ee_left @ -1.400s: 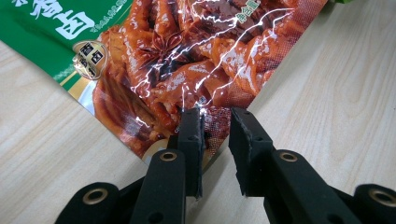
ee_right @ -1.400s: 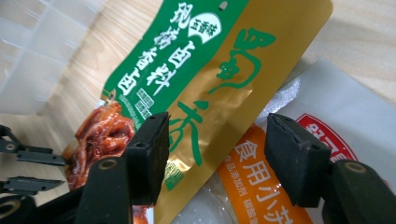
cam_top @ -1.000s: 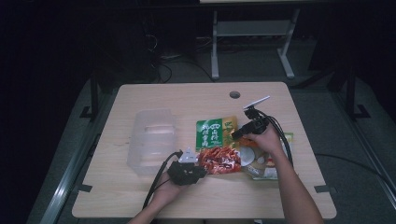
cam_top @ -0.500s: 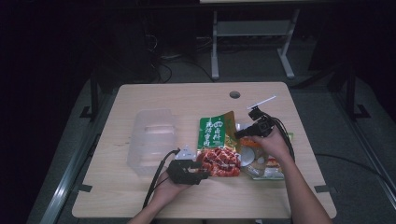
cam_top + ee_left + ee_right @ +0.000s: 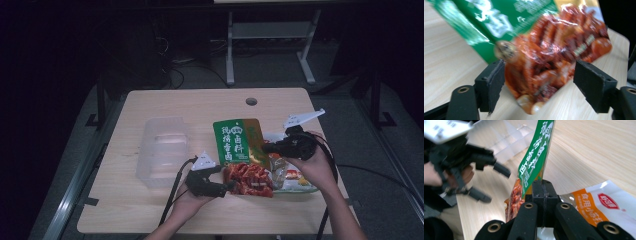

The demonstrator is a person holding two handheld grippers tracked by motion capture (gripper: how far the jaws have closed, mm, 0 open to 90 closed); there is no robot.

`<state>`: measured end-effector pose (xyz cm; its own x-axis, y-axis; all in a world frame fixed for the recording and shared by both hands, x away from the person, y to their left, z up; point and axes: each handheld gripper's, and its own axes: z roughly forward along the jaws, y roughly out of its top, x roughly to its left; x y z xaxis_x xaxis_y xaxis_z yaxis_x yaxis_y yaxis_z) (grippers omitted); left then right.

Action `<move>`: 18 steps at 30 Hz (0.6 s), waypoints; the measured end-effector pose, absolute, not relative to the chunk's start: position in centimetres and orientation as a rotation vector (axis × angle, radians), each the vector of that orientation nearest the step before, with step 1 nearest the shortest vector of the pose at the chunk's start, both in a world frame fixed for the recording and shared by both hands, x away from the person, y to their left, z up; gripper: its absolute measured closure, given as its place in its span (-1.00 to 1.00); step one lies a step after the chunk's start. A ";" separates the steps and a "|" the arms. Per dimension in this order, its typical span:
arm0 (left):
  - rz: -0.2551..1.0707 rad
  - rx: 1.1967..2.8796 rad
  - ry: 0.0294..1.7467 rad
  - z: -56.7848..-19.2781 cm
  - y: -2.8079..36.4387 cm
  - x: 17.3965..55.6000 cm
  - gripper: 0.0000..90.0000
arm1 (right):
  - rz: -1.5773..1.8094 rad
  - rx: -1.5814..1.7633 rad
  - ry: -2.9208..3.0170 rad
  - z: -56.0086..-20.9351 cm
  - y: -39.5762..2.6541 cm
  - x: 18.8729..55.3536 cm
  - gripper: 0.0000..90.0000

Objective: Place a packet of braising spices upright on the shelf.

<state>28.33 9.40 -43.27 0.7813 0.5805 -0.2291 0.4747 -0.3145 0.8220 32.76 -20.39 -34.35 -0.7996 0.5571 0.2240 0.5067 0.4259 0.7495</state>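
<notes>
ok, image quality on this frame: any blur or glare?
High view: dim, dark surround, table evenly lit. Left gripper view: green and red packet smeared by blur, glare on its film. Right gripper view: the left gripper blurred, near jaws sharp.

Wooden table (image 5: 150, 220): clear box (image 5: 162, 150), white-orange pouch (image 5: 295, 177).

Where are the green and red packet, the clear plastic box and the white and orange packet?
green and red packet (image 5: 235, 142): high view, green upper half.
clear plastic box (image 5: 162, 150): high view, its middle.
white and orange packet (image 5: 604, 205): right gripper view, printed front.
</notes>
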 end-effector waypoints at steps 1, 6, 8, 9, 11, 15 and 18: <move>0.134 1.961 0.801 -43.3 9.4 28.4 -0.48 | 1.330 0.950 2.600 -34.2 -20.6 32.3 1.00; 0.115 1.918 0.855 -43.9 9.0 29.3 -0.54 | 1.351 0.897 2.586 -33.7 -21.4 30.9 1.00; 0.067 1.914 0.836 -44.5 8.9 30.2 -0.52 | 1.357 0.886 2.574 -33.7 -22.0 30.3 1.00; 0.067 1.914 0.836 -44.5 8.9 30.2 -0.45 | 1.357 0.886 2.574 -33.7 -22.0 30.3 1.00; -0.059 1.863 0.831 -44.8 8.5 30.8 -0.27 | 1.397 0.886 2.557 -34.1 -22.5 30.0 1.00; -0.138 1.826 0.791 -44.5 8.6 31.3 0.10 | 1.452 0.889 2.546 -34.3 -22.7 29.9 1.00; -0.133 1.816 0.775 -44.1 9.2 31.2 0.45 | 1.473 0.878 2.527 -34.2 -22.6 29.6 1.00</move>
<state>31.24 9.20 -44.10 0.7794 0.4403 -0.4457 0.5637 -0.1824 0.8056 29.57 -22.58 -34.21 -0.8310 0.5174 0.2040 0.4326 0.3706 0.8219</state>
